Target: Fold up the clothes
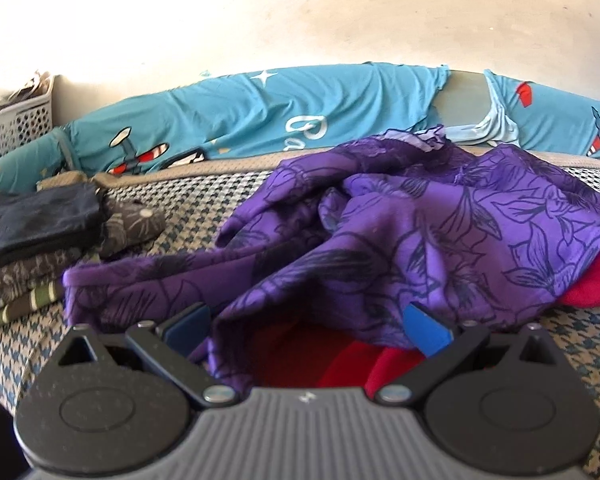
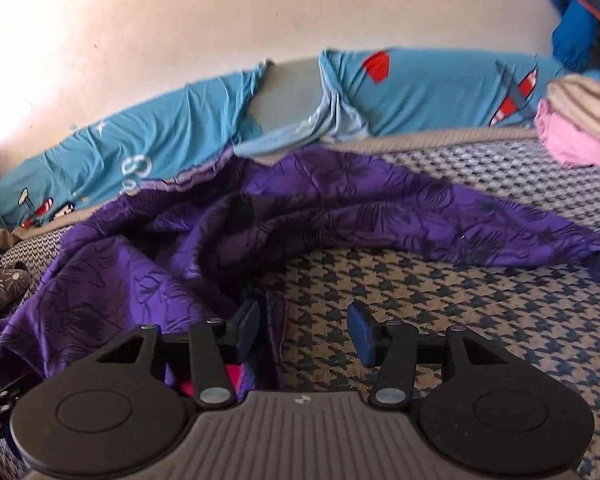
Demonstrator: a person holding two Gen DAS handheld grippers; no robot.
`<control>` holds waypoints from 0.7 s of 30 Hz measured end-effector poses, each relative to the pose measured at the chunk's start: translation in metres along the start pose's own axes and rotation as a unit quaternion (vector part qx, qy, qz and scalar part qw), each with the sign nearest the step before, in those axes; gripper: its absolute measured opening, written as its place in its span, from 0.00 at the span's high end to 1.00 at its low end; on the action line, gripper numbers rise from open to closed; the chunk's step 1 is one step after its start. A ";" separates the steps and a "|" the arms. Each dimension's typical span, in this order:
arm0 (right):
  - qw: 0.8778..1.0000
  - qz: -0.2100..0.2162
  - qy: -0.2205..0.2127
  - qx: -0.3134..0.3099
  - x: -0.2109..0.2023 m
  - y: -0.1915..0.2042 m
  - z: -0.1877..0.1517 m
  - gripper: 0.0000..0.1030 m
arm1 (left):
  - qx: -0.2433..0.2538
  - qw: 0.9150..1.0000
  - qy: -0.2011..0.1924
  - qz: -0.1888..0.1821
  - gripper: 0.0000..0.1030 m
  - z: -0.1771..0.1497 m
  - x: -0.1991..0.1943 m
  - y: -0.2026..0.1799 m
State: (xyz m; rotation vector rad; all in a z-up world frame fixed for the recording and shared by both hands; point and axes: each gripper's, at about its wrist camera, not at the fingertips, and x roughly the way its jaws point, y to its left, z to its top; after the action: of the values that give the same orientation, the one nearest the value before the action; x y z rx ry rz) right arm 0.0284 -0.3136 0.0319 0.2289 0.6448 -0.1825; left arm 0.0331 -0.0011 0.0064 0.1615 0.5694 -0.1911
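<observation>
The purple garment lay crumpled on the houndstooth bedcover, a thin, soft-draping cloth printed all over with dark outlined flowers and leaves. It was bunched in loose ridges rather than spread flat, with a paler lilac edge showing at its far side, near the blue printed sheet along the wall.

The left tongs stood spread wide, their blue pads apart and gripping nothing. The purple cloth heaped up just ahead of them and draped down between the fingers. Beneath it, close in front of the tongs and out to their right, a red cloth showed under the purple folds. Off to the left of these tongs sat a pile of folded dark clothes, well apart from the purple piece, with a white perforated basket beyond it.

The right tongs were also released, jaws parted over bare bedcover. The garment lay ahead and to their left, its hem hanging just beside the left finger; whether it touched I could not tell. One long strip stretched away to the right ahead of the tongs. Far right, by the sheet, lay a pink and beige bundle.
</observation>
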 end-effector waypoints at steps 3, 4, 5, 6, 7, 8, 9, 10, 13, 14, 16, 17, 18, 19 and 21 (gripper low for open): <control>1.000 0.003 0.024 -0.011 0.017 -0.004 0.006 0.53 | 0.005 1.000 -0.005 -0.005 0.00 0.008 0.004 -0.005; 0.999 0.004 0.031 -0.017 0.022 -0.003 0.006 0.53 | 0.005 1.000 -0.006 -0.004 0.00 0.011 0.007 -0.006; 0.999 0.005 0.037 -0.023 0.027 -0.003 0.007 0.53 | 0.003 1.000 -0.005 -0.004 0.00 0.013 0.011 -0.007; 0.999 0.009 0.043 -0.025 0.032 -0.003 0.007 0.53 | 0.002 1.000 -0.003 -0.003 0.00 0.015 0.014 -0.008; 0.998 0.012 0.048 -0.028 0.037 -0.002 0.007 0.53 | -0.001 1.000 0.000 -0.003 0.00 0.015 0.019 -0.010; 0.998 0.015 0.054 -0.030 0.042 -0.001 0.006 0.53 | -0.003 1.000 0.003 -0.002 0.00 0.015 0.023 -0.010; 0.998 0.018 0.059 -0.030 0.046 -0.001 0.006 0.53 | -0.005 1.000 0.007 -0.002 0.00 0.014 0.027 -0.010; 0.998 0.022 0.062 -0.023 0.050 0.000 0.006 0.53 | -0.008 1.000 0.013 -0.001 0.00 0.012 0.031 -0.010; 0.997 0.038 0.069 -0.022 0.061 0.006 0.004 0.53 | -0.025 0.999 0.036 0.007 0.00 0.005 0.043 -0.003; 0.996 0.041 0.071 -0.025 0.064 0.009 0.003 0.53 | -0.033 0.998 0.044 0.009 0.00 0.004 0.047 0.000; 0.996 0.040 0.075 -0.035 0.072 0.016 0.002 0.53 | -0.046 0.997 0.054 0.011 0.00 0.001 0.051 0.005; 0.996 0.036 0.076 -0.038 0.076 0.018 0.000 0.53 | -0.049 0.997 0.056 0.014 0.00 0.000 0.053 0.006; 0.996 0.031 0.075 -0.040 0.079 0.021 -0.001 0.53 | -0.050 0.997 0.057 0.016 0.00 -0.001 0.054 0.007; 0.996 0.027 0.072 -0.043 0.081 0.024 -0.001 0.53 | -0.051 0.997 0.059 0.018 0.00 -0.002 0.055 0.007; 0.996 0.023 0.066 -0.052 0.083 0.029 -0.002 0.53 | -0.057 0.996 0.064 0.018 0.00 -0.003 0.056 0.008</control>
State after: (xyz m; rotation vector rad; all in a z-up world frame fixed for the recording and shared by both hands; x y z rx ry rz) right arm 0.0995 -0.2933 -0.0164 0.1560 0.7784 -0.0904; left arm 0.0796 -0.0005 -0.0263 0.0728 0.7027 -0.1139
